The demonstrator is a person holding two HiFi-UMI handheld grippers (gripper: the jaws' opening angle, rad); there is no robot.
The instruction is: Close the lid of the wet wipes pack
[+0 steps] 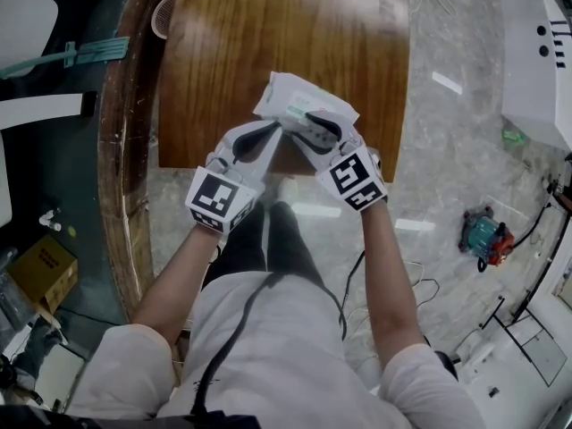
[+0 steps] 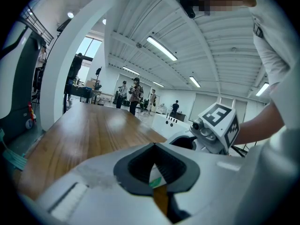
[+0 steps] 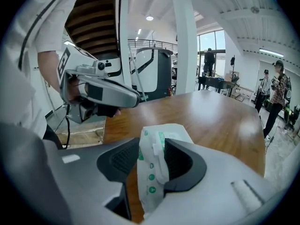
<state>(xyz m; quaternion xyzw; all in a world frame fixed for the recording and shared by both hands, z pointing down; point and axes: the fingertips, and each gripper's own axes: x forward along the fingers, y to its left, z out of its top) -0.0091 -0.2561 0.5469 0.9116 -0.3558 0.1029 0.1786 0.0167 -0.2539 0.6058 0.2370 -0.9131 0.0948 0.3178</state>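
- your right gripper (image 3: 153,159) clamps the pack (image 1: 299,104) across its middle, jaws pressed on both faces
- your left gripper (image 2: 156,172) is nearly closed, pinching a thin edge of the pack
- the pack is over the table (image 1: 268,34) near edge, between your 2 grippers

Between the jaws of the right gripper (image 3: 152,157), the wet wipes pack (image 3: 151,184) is showing as soft white plastic film, faintly glossy and creasing where it is being squeezed (green print is sitting on it). The pads (image 3: 182,161) pressing it are looking like dark, matt, finely ribbed rubber. The shells around them are reading as smooth, matt pale-grey plastic, and the left gripper (image 2: 157,171) is wearing the same finish. Beyond both claws, the table (image 3: 211,116) is gleaming as varnished brown wood, throwing back ceiling lights. Beneath them, the floor (image 1: 447,141) is shining like polished stone.
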